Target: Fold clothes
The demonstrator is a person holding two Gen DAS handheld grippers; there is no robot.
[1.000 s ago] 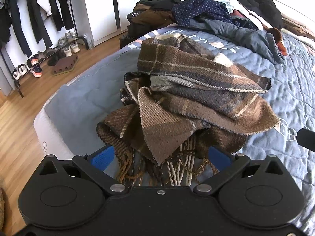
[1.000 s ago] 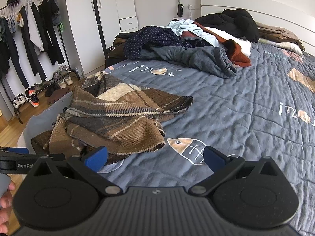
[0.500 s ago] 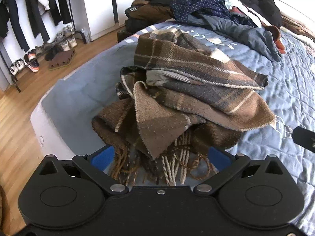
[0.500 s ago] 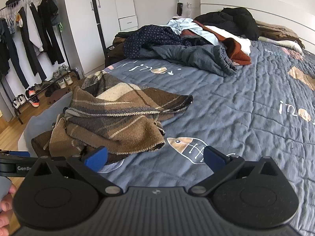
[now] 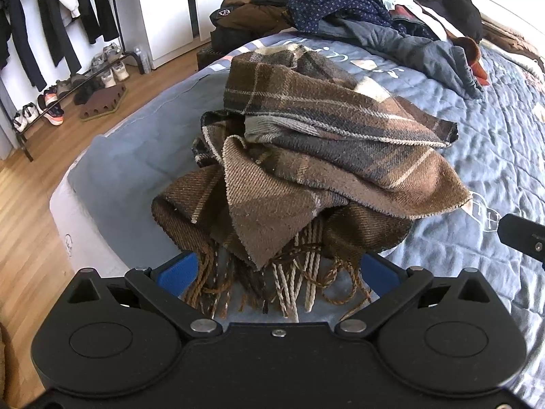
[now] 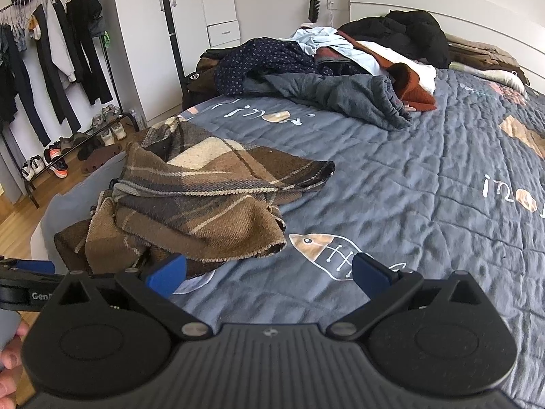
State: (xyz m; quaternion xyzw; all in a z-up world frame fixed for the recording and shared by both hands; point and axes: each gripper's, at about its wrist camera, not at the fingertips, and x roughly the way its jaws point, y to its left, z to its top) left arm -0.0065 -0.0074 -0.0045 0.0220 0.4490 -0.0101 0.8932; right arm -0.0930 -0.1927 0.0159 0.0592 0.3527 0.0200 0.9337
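Observation:
A crumpled brown plaid scarf (image 5: 316,156) with braided fringe (image 5: 293,283) lies heaped near the corner of the bed. My left gripper (image 5: 277,272) is open, its blue pads on either side of the fringe, which hangs between them without being pinched. In the right wrist view the same scarf (image 6: 201,201) sits to the left, and my right gripper (image 6: 269,272) stands open over the bare quilt beside it, holding nothing. The left gripper's black body (image 6: 27,283) shows at that view's left edge, with a hand (image 6: 10,358) below it.
The blue quilted bedspread (image 6: 425,204) has fish prints. A pile of mixed clothes (image 6: 323,68) covers the far side of the bed. A clothes rack (image 6: 51,51) and a shoe rail (image 5: 68,85) stand on the wood floor at left, by a white wardrobe (image 6: 197,10).
The left gripper has edged closer to the scarf, so the fringe now lies further between its pads. The right gripper has barely moved.

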